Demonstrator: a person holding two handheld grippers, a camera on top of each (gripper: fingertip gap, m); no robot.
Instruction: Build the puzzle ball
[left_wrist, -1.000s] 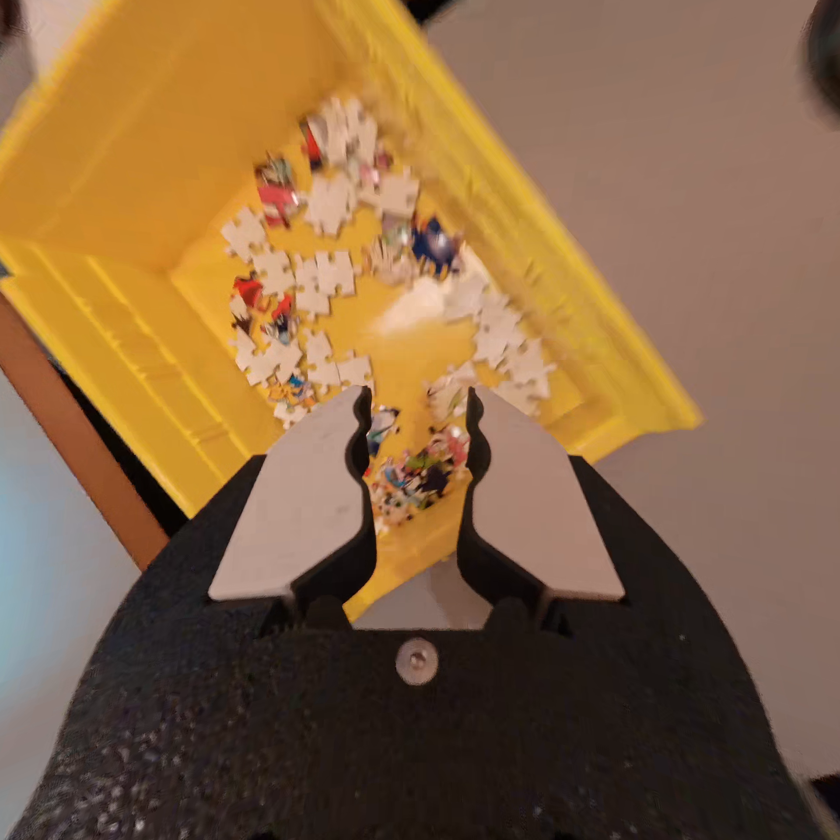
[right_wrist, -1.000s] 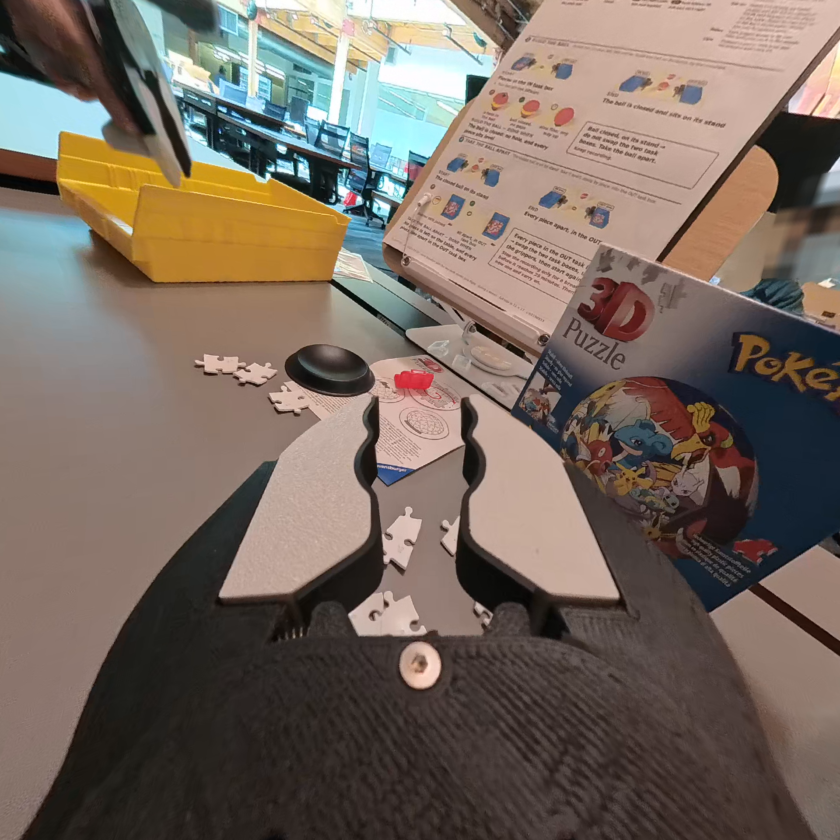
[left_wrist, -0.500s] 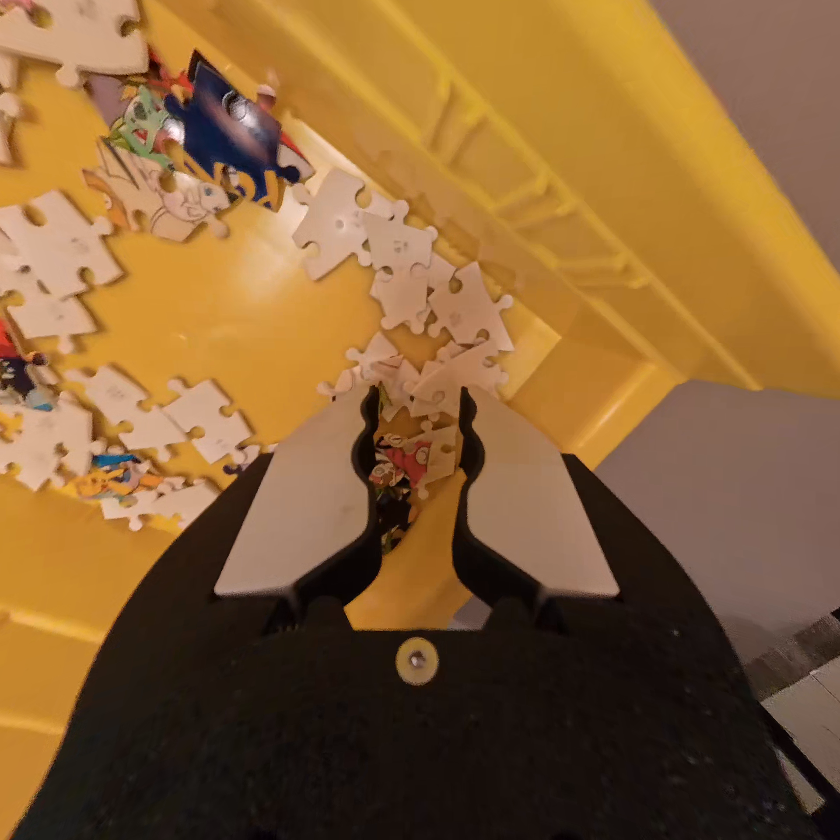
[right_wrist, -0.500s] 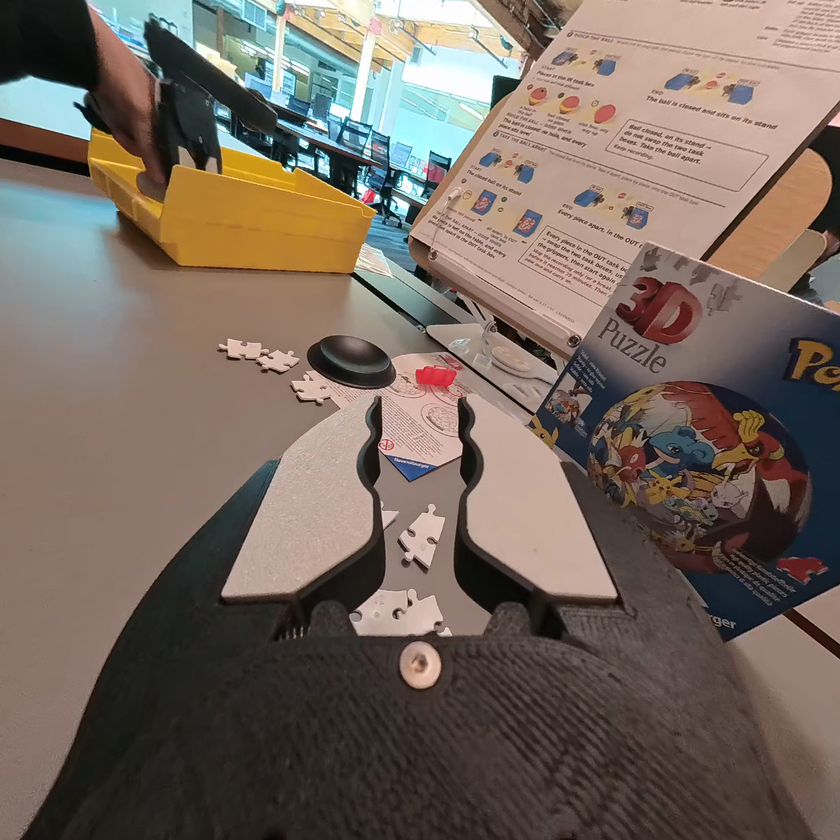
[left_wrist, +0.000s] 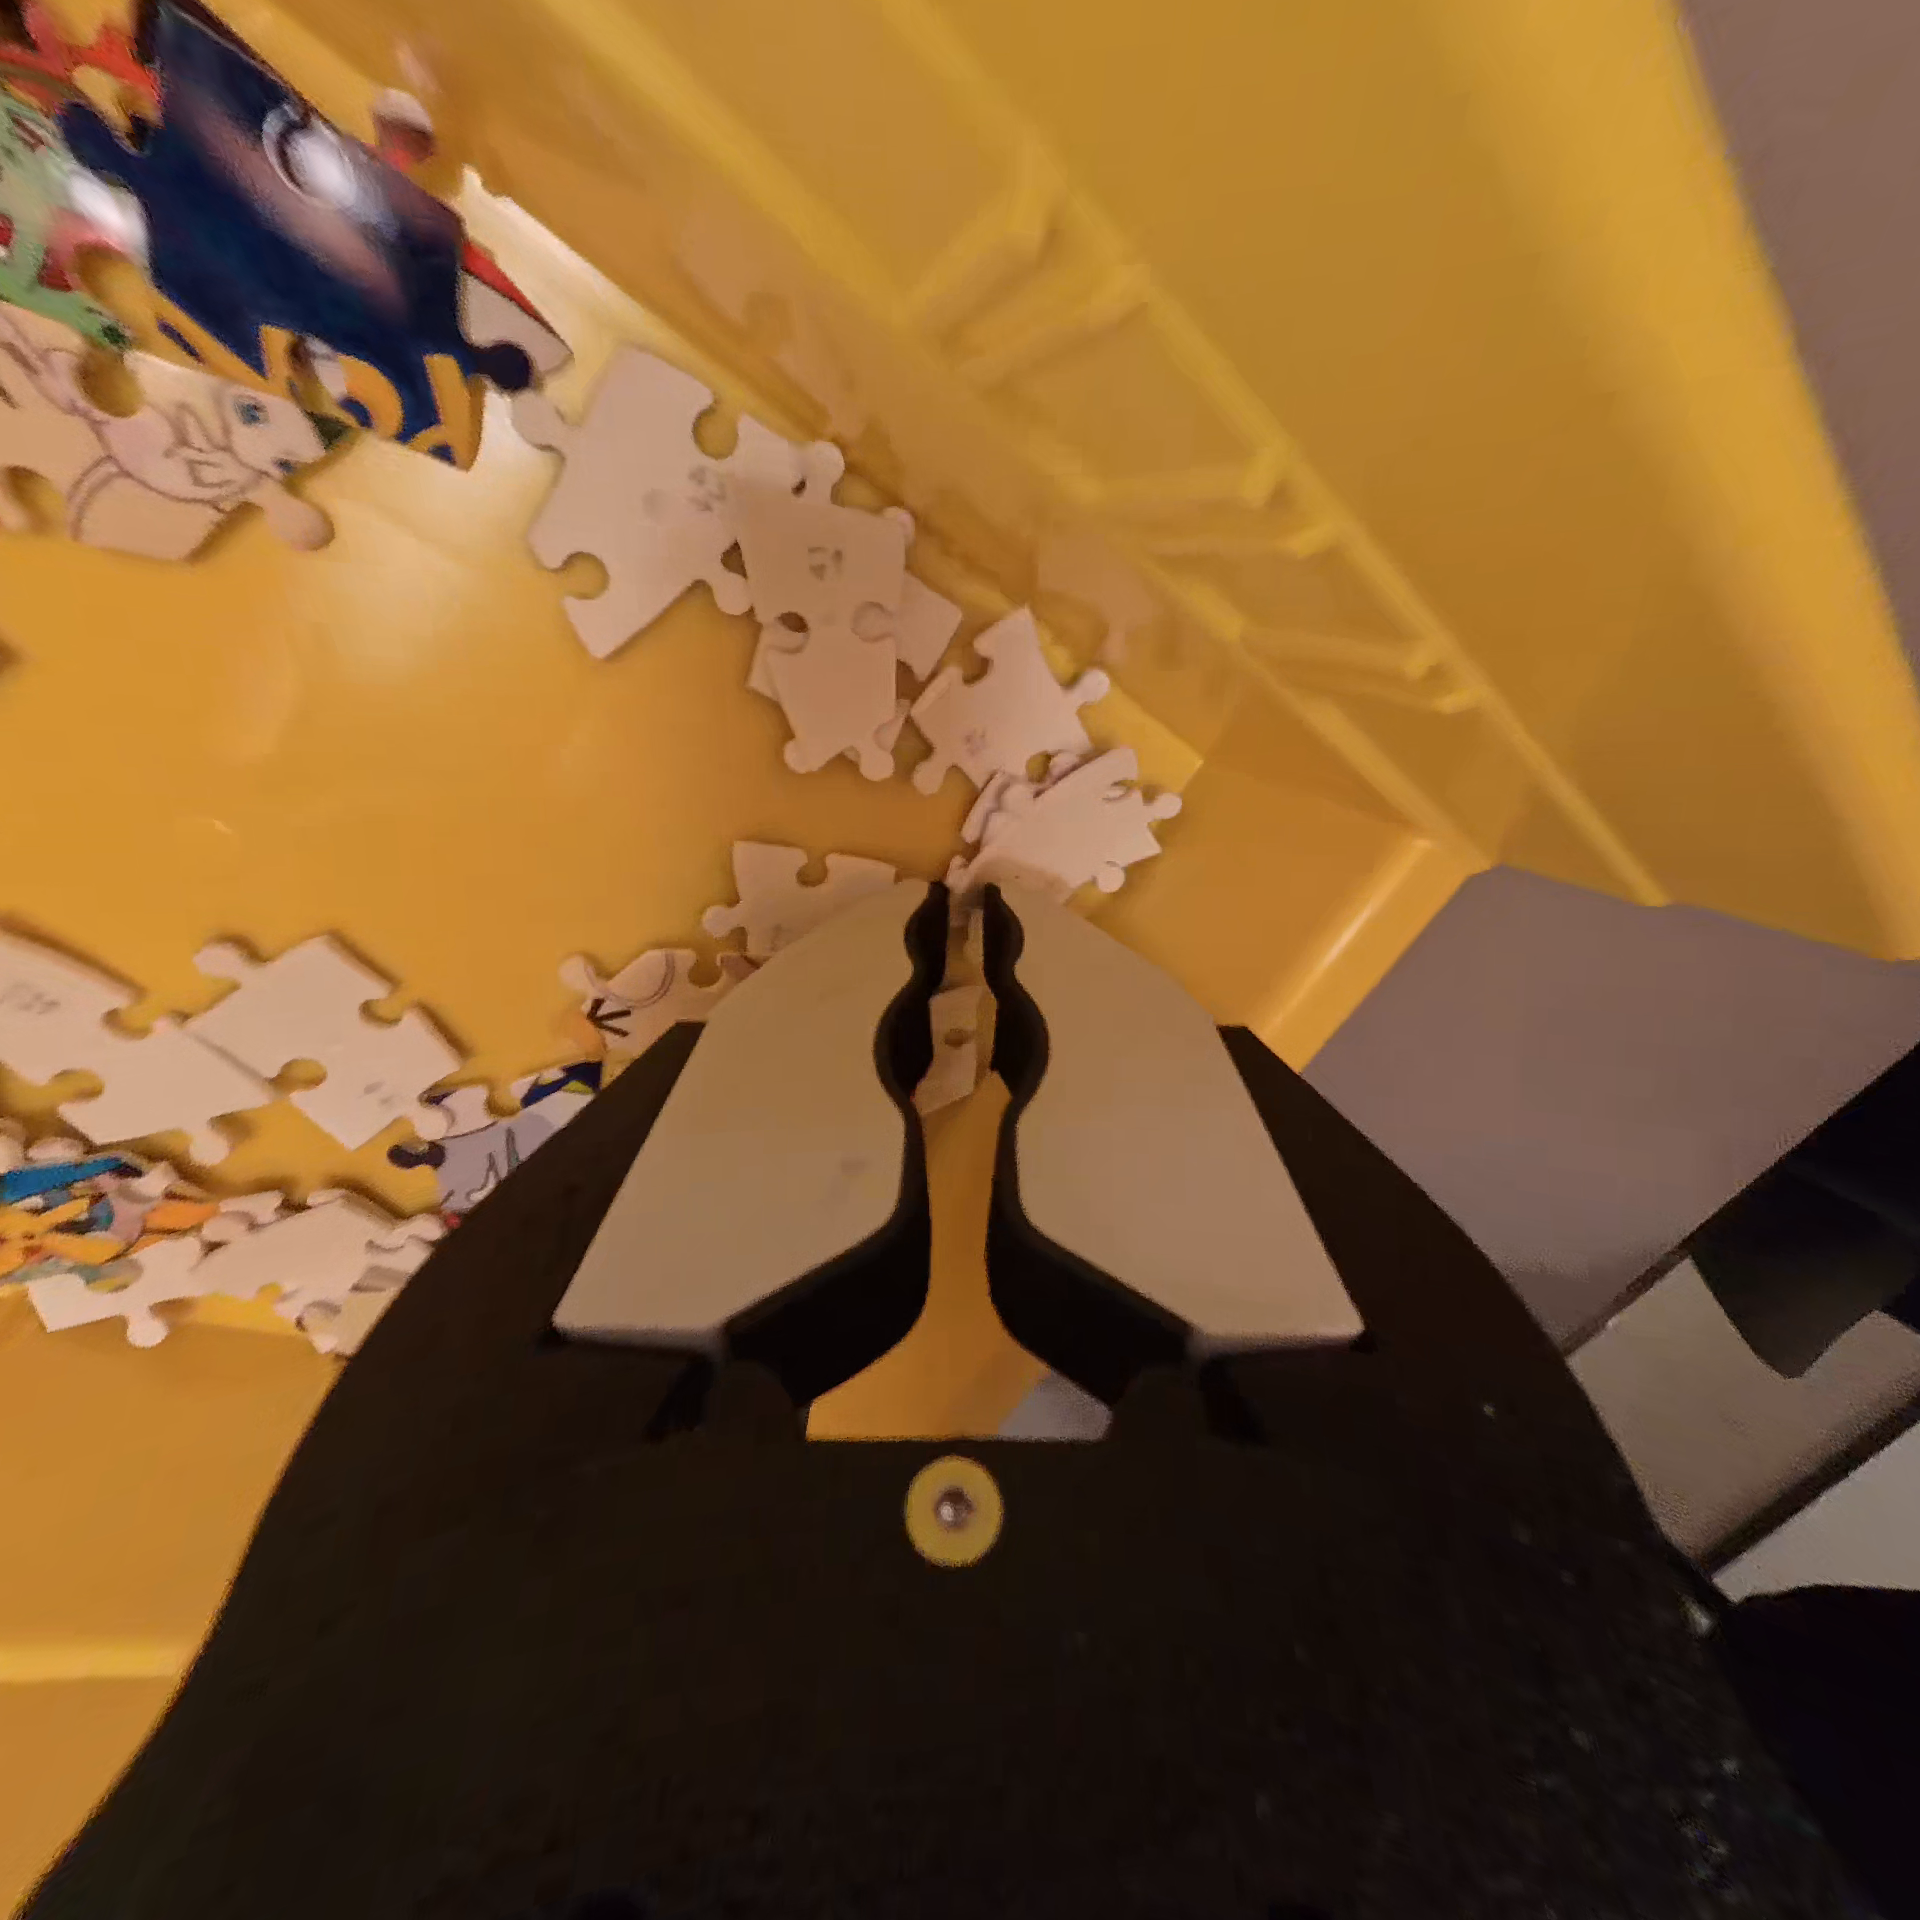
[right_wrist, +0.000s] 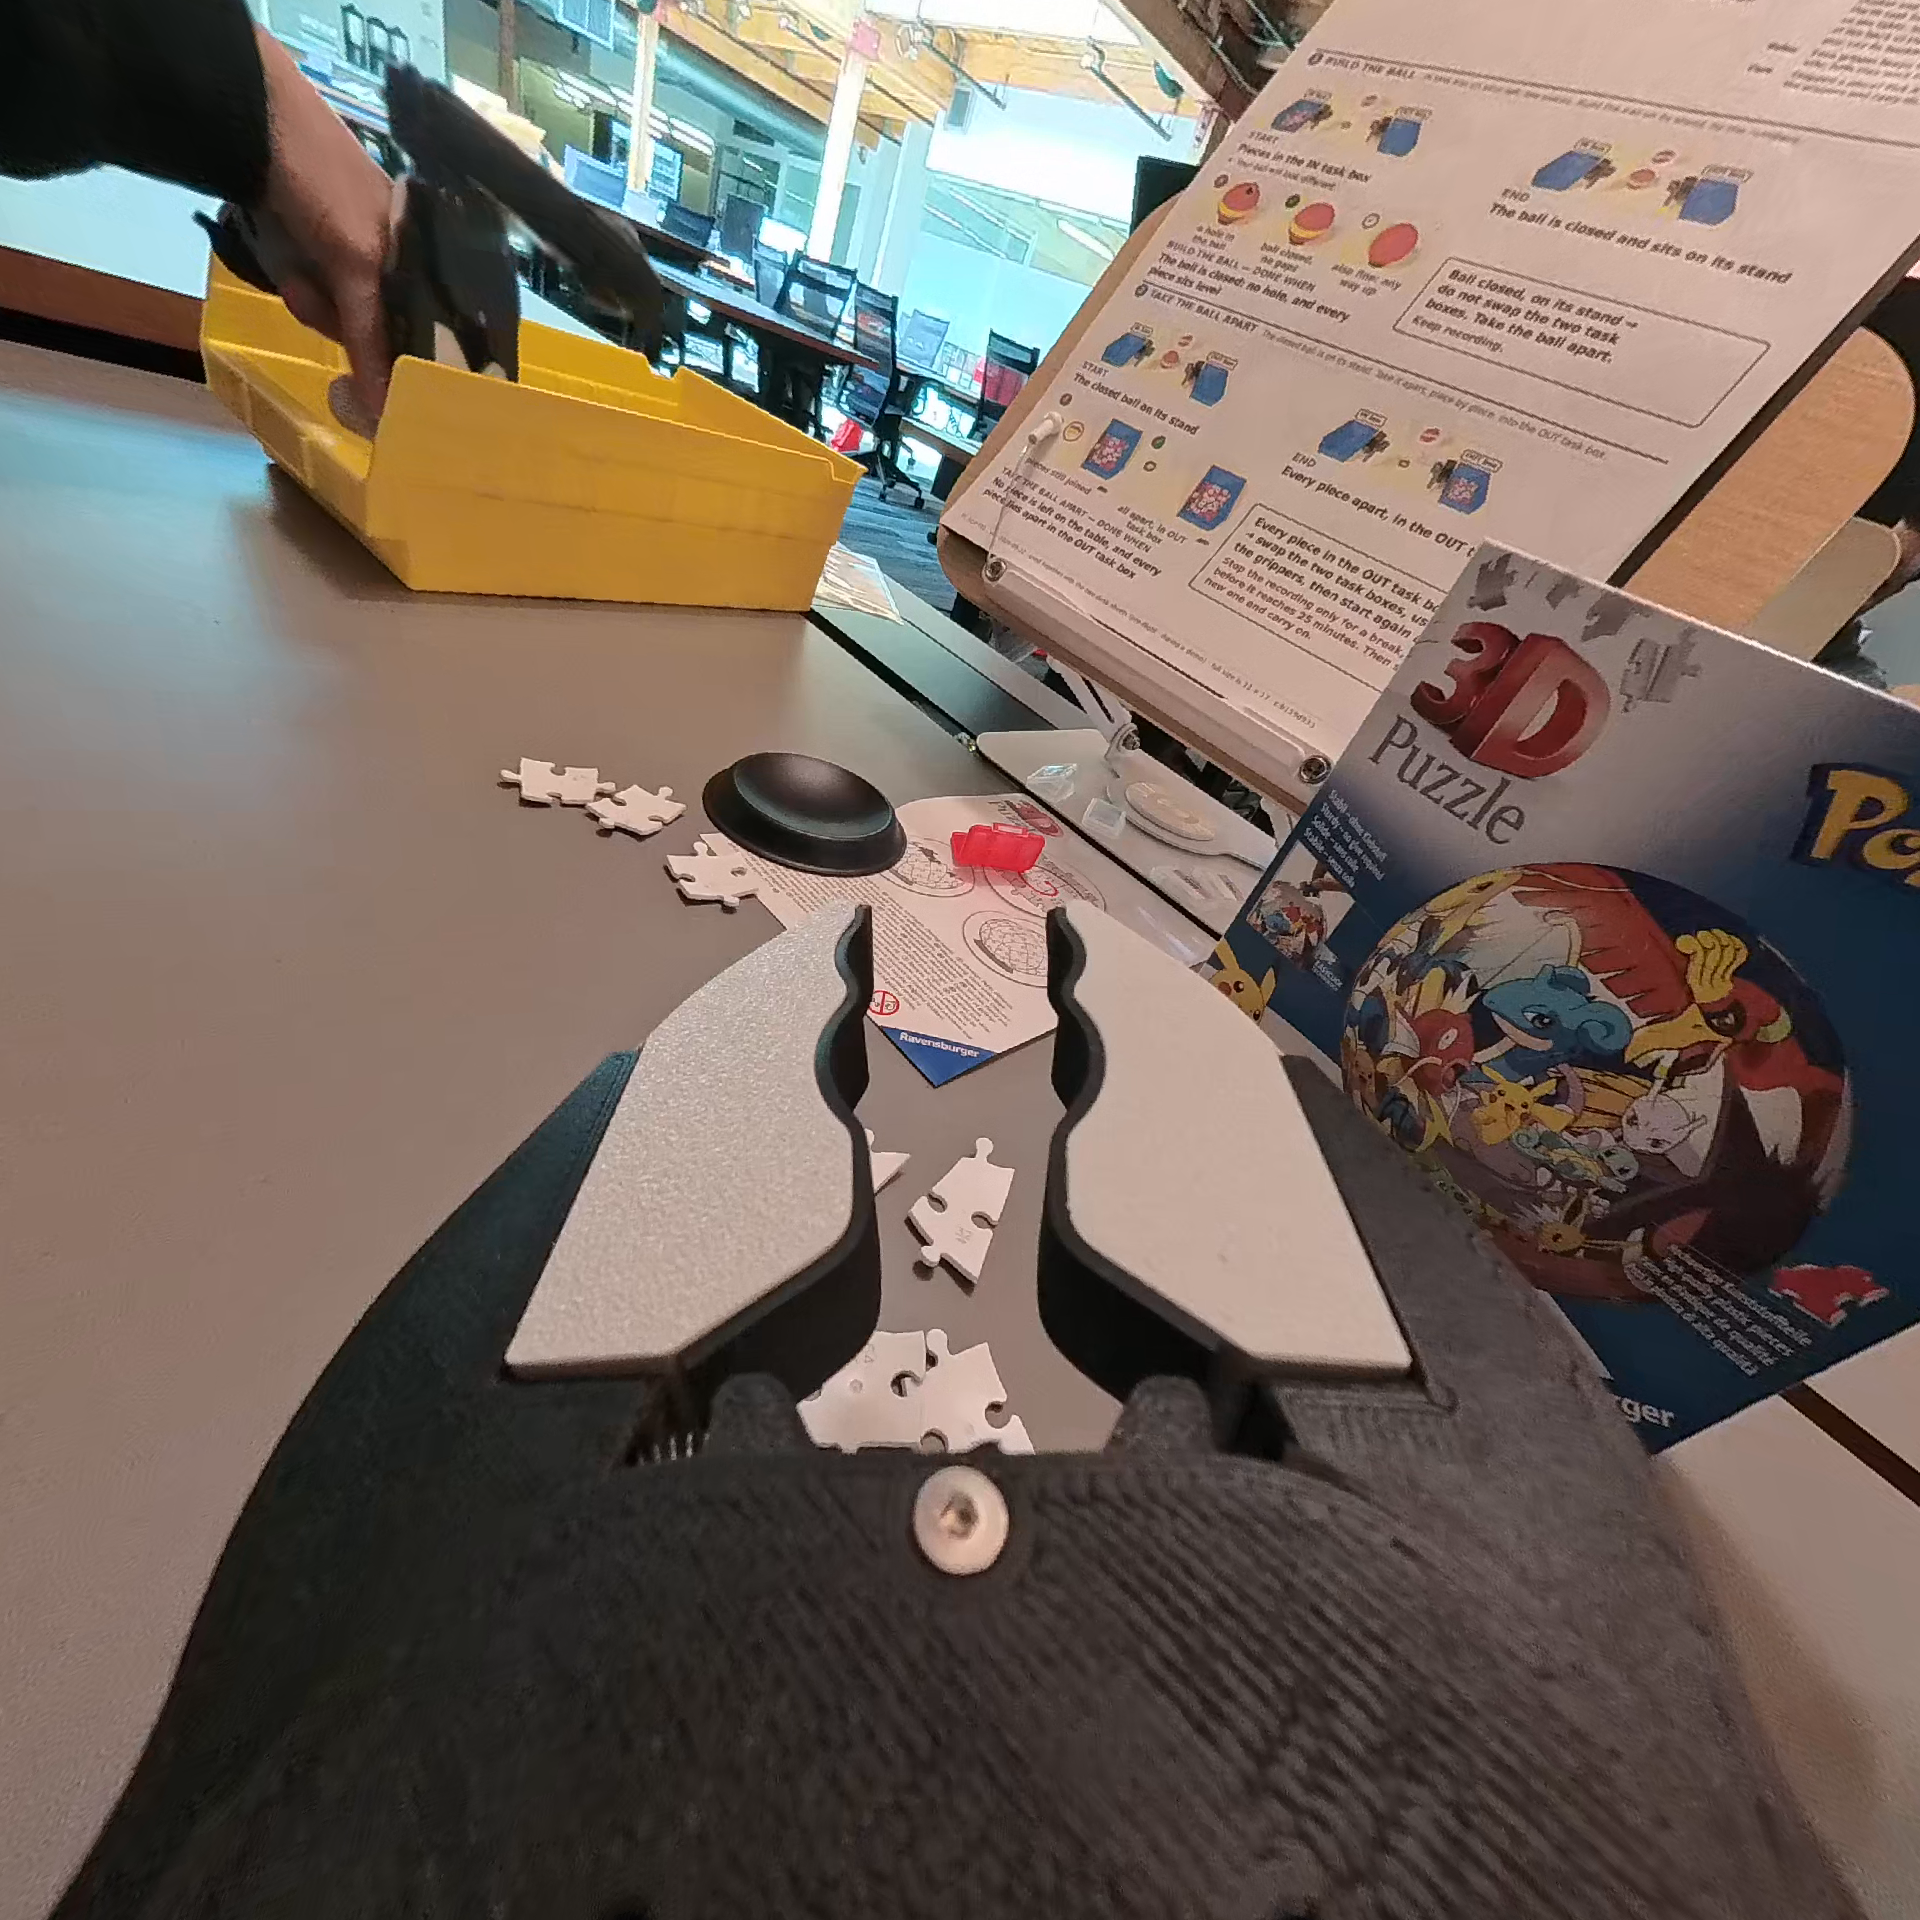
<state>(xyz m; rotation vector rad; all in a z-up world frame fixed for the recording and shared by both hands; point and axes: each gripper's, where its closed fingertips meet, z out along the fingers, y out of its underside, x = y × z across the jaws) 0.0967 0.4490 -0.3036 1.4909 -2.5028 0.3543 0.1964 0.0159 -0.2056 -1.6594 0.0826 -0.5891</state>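
Observation:
My left gripper (left_wrist: 961, 899) is down inside the yellow bin (left_wrist: 1351, 312), near its corner, and shut on a white puzzle piece (left_wrist: 951, 1049) held edge-on between the jaws. Several loose puzzle pieces (left_wrist: 831, 623) lie face down or face up on the bin floor around it. In the right wrist view the left gripper (right_wrist: 468, 312) shows far off, in a person's hand, dipped into the bin (right_wrist: 582, 499). My right gripper (right_wrist: 956, 925) is open and empty, hovering low over the grey table above a white piece (right_wrist: 961, 1210) and a joined pair (right_wrist: 914, 1392).
A black dish-shaped stand (right_wrist: 800, 826), a small red plastic part (right_wrist: 995, 847) and a paper leaflet (right_wrist: 956, 977) lie ahead of the right gripper. More white pieces (right_wrist: 592, 790) lie to the left of the stand. The blue puzzle box (right_wrist: 1590, 1039) and a tilted instruction board (right_wrist: 1455, 312) stand on the right. My hands' fingertips stand some 45 cm from each other.
My left gripper dropped into the bin's corner and closed from open onto a white piece. My right gripper drifted slightly and stays open.

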